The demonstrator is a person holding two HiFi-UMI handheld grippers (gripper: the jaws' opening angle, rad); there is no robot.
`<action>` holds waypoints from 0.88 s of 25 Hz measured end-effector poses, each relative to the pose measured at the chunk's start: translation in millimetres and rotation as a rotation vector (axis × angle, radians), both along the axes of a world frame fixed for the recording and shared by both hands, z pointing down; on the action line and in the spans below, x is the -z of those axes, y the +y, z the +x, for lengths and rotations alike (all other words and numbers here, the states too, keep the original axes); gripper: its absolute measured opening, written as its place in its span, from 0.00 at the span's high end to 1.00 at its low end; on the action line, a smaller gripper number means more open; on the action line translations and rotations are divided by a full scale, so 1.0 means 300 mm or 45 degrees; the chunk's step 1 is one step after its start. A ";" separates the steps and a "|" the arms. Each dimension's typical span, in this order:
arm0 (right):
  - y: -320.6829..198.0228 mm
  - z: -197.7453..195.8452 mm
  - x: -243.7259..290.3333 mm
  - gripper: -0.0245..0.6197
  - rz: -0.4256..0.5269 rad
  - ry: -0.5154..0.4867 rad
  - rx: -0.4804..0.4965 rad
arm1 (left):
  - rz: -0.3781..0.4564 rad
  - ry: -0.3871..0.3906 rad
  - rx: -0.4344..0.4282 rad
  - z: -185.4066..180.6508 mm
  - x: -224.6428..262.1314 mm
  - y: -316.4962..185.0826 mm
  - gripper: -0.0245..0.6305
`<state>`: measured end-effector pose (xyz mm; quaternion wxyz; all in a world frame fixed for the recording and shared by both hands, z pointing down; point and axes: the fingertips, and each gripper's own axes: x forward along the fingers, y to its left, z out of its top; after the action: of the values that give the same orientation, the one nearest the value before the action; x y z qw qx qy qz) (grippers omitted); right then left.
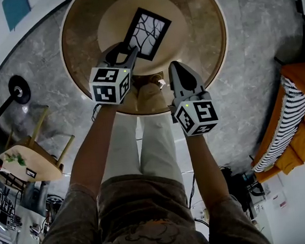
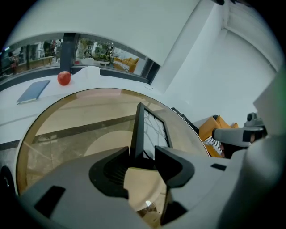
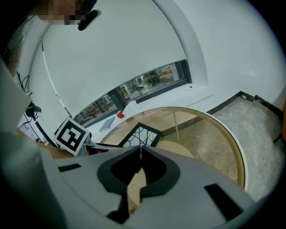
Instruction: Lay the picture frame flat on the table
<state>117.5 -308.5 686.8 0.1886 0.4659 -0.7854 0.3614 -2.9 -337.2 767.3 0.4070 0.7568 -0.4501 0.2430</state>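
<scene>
Shirt [image 1: 145, 216] is closest in, then both grippers out over the table [image 1: 200, 28].

Left gripper [image 1: 127, 52]: jaws spread wide. The frame [image 1: 146, 32] has its near short end between them, and we see no pad pressing on it.

Right gripper [image 1: 176, 66]: jaws closed tip to tip with nothing in them, hanging near the table's front edge, apart from the frame.

The frame sits mid-table over the round tan base. From the head and right gripper views [image 3: 142, 135] it looks flat or close to flat. The left gripper view [image 2: 152, 129] shows it steeply foreshortened, so we can't confirm the near end is fully down.

Handling, our read:
- Light and stiff: a thin rectangle that shouldn't flex.
- The black moulding has square, smooth edges. It is narrow, so there is little pad area.
- The pane over the branch-pattern print is probably glass, so we treat it as fragile.
- The table top is clear glass with a tan rim. Hard on hard, the frame likely slides easily and chips if dropped.

Where to grip: across the moulding at a short end, pads on front and back of the rim, staying off the pane. Corners are the weak spot, so we'd lower it gently with no edge impact.
</scene>
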 end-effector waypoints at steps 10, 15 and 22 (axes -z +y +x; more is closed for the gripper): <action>0.013 0.004 -0.011 0.93 -0.019 -0.002 -0.004 | 0.006 -0.088 0.011 -0.022 -0.032 0.005 0.68; 0.022 0.003 -0.018 0.93 -0.027 -0.004 -0.008 | 0.029 -0.094 0.053 -0.039 -0.043 0.006 0.78; 0.015 0.010 -0.003 0.93 -0.020 -0.004 -0.011 | 0.085 -0.114 0.060 -0.046 0.006 -0.026 0.85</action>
<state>120.5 -303.9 687.7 0.1893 0.4674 -0.7808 0.3690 -16.7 -345.0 765.6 0.3666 0.7475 -0.4934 0.2518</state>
